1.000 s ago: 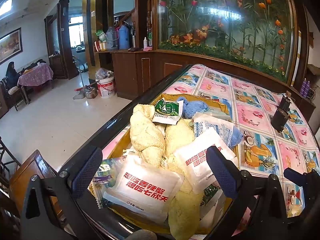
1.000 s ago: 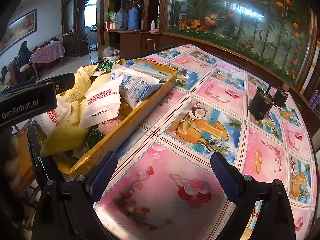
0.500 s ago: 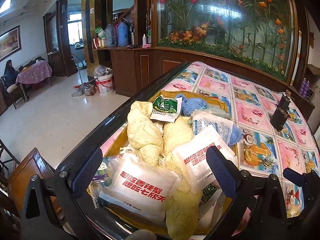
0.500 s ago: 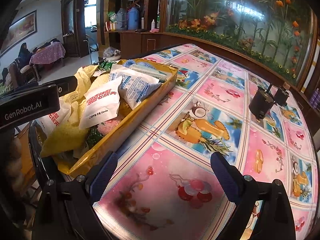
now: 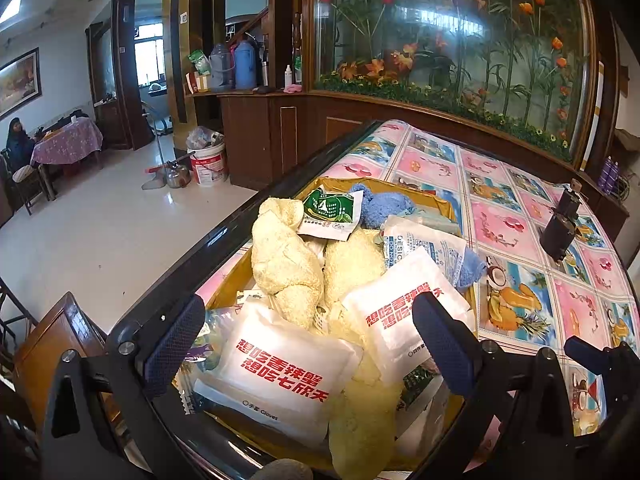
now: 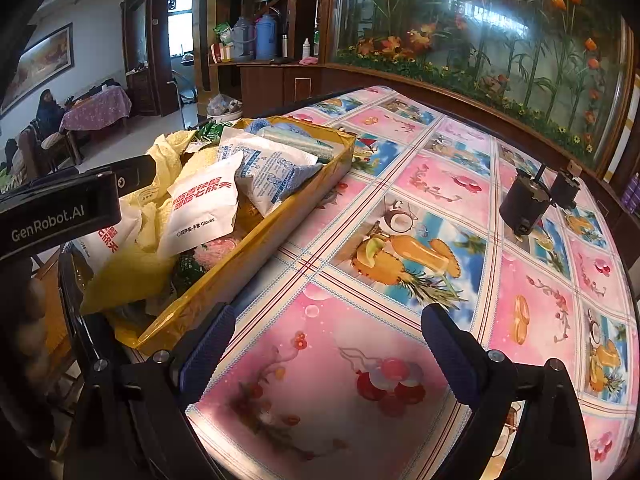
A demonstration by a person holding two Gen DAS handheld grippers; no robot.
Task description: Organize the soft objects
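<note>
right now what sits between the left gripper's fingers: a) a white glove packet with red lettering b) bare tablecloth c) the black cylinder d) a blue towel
a: the left gripper is open over the yellow tray, with the white glove packet framed between its fingers, not gripped.

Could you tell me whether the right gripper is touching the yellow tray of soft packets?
Apart. The right wrist view shows the open right gripper over bare tablecloth, with cloth visible between it and the yellow tray.
</note>
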